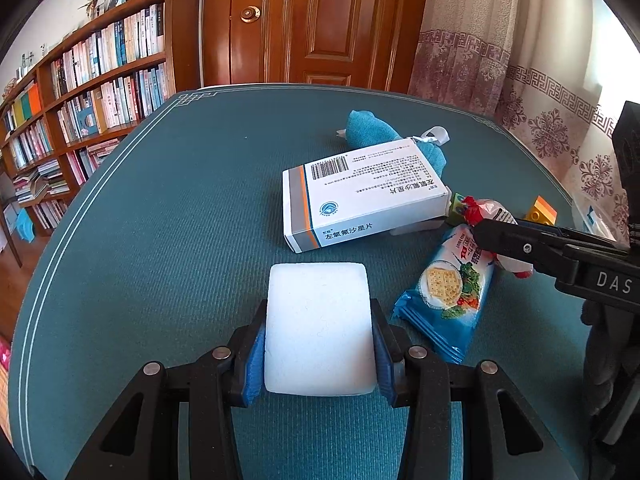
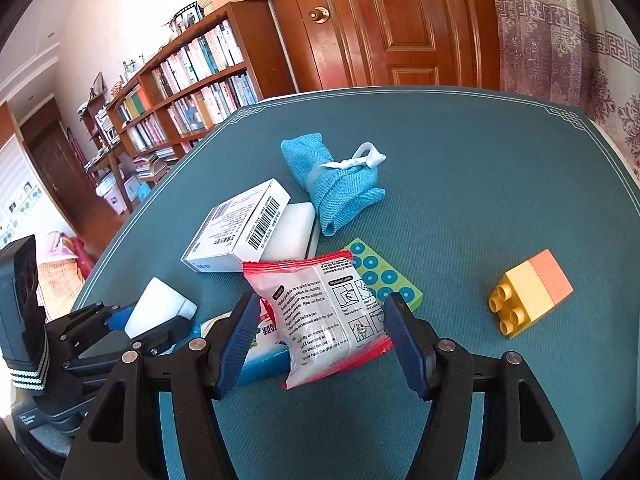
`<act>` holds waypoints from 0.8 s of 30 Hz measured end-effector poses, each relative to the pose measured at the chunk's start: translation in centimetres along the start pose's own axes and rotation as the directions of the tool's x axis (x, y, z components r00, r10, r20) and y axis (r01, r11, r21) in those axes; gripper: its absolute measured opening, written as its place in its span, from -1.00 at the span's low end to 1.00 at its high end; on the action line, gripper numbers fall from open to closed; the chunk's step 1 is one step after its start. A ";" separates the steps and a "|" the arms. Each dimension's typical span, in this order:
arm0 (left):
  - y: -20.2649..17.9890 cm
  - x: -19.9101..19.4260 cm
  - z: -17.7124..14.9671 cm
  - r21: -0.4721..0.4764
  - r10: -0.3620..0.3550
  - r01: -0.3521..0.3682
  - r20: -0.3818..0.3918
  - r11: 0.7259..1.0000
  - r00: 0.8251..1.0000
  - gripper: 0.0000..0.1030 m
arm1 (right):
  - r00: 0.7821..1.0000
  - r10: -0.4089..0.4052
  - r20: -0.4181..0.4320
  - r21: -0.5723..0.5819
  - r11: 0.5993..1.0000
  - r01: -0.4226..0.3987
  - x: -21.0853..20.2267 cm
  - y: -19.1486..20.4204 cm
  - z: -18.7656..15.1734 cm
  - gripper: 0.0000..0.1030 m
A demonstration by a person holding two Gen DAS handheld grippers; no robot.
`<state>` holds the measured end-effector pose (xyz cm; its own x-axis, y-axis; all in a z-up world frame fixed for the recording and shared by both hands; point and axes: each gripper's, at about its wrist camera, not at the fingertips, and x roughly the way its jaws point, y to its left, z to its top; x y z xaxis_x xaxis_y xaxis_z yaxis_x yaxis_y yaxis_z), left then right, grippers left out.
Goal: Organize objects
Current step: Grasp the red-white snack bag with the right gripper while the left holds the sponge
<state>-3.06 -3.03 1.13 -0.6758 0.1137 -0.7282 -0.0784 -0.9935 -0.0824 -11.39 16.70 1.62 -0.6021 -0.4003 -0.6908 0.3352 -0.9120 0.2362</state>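
Note:
A white sponge block (image 1: 318,328) lies low over the teal table mat (image 1: 160,200) with my left gripper (image 1: 318,308) shut on it, its blue pads pressing both long sides. The same sponge (image 2: 160,304) shows at the left of the right wrist view. My right gripper (image 2: 320,308) is shut on a white packet with red edges (image 2: 320,312), which is tilted above a blue cracker packet (image 1: 444,296) and a green dotted block (image 2: 384,276). Its near finger hides the packet's middle in the left wrist view.
A white medicine box (image 1: 360,196) leans on a second white sponge (image 2: 292,232). Behind them lies a blue cloth pouch (image 2: 340,184). A yellow and orange toy brick (image 2: 532,292) sits to the right. Bookshelves, a wooden door and a curtain ring the table.

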 end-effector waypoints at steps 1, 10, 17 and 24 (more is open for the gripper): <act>0.0 0.0 0.0 0.000 0.000 0.000 0.000 1.000 1.000 -0.09 | 1.000 0.002 0.005 0.004 1.000 -0.002 0.0 -0.1 0.0 0.28; 0.1 0.0 0.0 0.000 -0.001 0.001 0.000 1.000 1.000 -0.09 | 0.999 0.035 -0.010 -0.005 0.999 -0.035 0.0 0.7 -0.6 0.16; -0.1 0.0 0.0 -0.009 -0.001 0.001 0.002 1.000 1.000 -0.09 | 0.999 0.040 -0.017 0.000 0.999 -0.040 -1.4 1.1 -2.2 0.10; -0.2 0.0 0.0 -0.009 0.003 -0.003 0.003 1.000 1.000 -0.09 | 1.000 0.011 -0.025 0.006 1.000 -0.011 -3.0 1.0 -4.2 -0.02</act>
<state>-3.02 -2.88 1.16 -0.6781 0.1103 -0.7266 -0.0698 -0.9939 -0.0858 -6.20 17.37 1.05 -0.5800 -0.4080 -0.7051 0.3377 -0.9081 0.2477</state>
